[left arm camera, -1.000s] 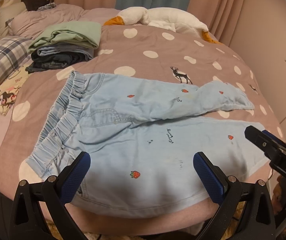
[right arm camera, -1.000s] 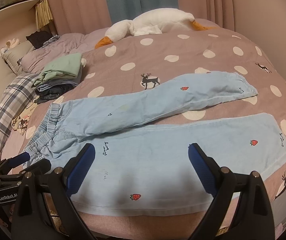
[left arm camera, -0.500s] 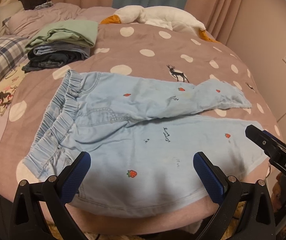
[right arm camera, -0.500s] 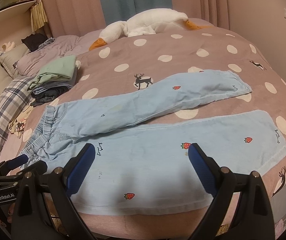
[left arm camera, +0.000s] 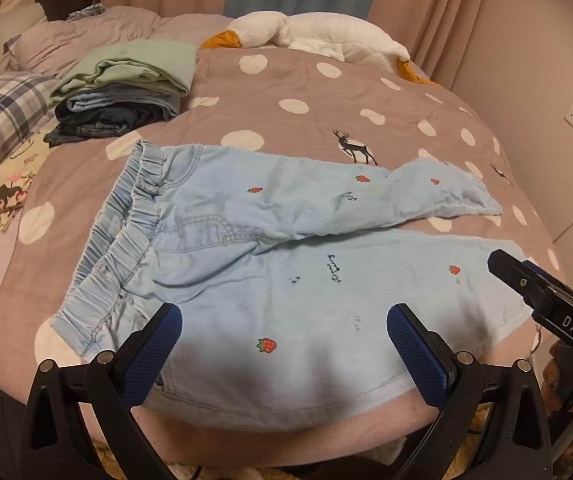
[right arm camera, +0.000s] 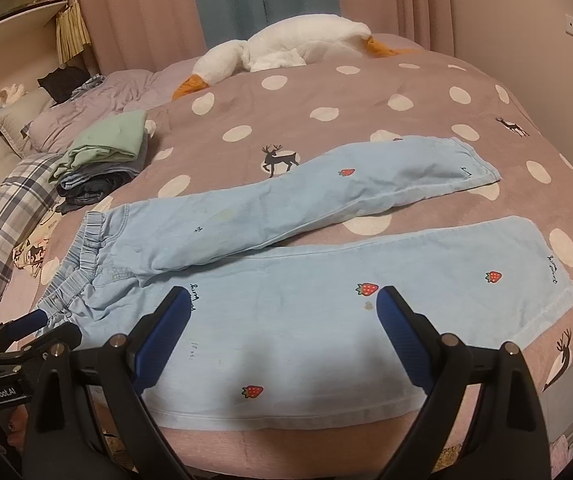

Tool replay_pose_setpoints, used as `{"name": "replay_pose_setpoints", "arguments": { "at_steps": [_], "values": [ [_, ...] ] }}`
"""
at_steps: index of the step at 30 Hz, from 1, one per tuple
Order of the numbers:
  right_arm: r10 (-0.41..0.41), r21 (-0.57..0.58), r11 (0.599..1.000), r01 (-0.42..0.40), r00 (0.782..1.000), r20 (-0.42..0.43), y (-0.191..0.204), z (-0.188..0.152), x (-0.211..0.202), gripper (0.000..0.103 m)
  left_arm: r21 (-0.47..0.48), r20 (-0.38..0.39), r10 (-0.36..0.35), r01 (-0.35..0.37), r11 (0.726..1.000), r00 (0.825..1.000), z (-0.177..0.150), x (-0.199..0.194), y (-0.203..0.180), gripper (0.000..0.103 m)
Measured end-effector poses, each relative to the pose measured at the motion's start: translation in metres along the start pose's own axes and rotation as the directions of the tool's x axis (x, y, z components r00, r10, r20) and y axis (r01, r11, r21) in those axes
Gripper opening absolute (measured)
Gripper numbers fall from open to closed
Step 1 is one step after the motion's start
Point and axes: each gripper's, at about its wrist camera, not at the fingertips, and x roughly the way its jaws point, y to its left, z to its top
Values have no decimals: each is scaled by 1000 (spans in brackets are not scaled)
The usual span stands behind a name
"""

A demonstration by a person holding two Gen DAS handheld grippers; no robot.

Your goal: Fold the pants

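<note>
Left gripper (left arm camera: 284,322) and right gripper (right arm camera: 280,304): jaws spread wide, empty, apparently hovering above pants (right arm camera: 306,312) on bed (right arm camera: 326,92).

I see a bed (right arm camera: 326,92) under a mauve duvet with white dots and deer. Light-blue strawberry-print pants (right arm camera: 326,312) lie flat across its near edge, legs spread apart. A stack of folded clothes (left arm camera: 126,88) sits to the left, a plaid pillow (left arm camera: 2,116) beside it, and a goose plush (right arm camera: 286,48) at the far side.
</note>
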Motion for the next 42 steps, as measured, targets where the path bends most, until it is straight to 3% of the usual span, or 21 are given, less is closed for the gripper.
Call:
{"name": "replay_pose_setpoints", "arguments": {
  "at_steps": [18,42],
  "values": [
    [-62,34,997,63,998,-18,-14,-2,2,94,-20,-18,-22,21,1000,1000,5,11,9,102],
    [-74,53,996,76,996,-42,-27,-1,7,92,-67,-15,-25,24,997,1000,9,15,24,102]
  ]
}}
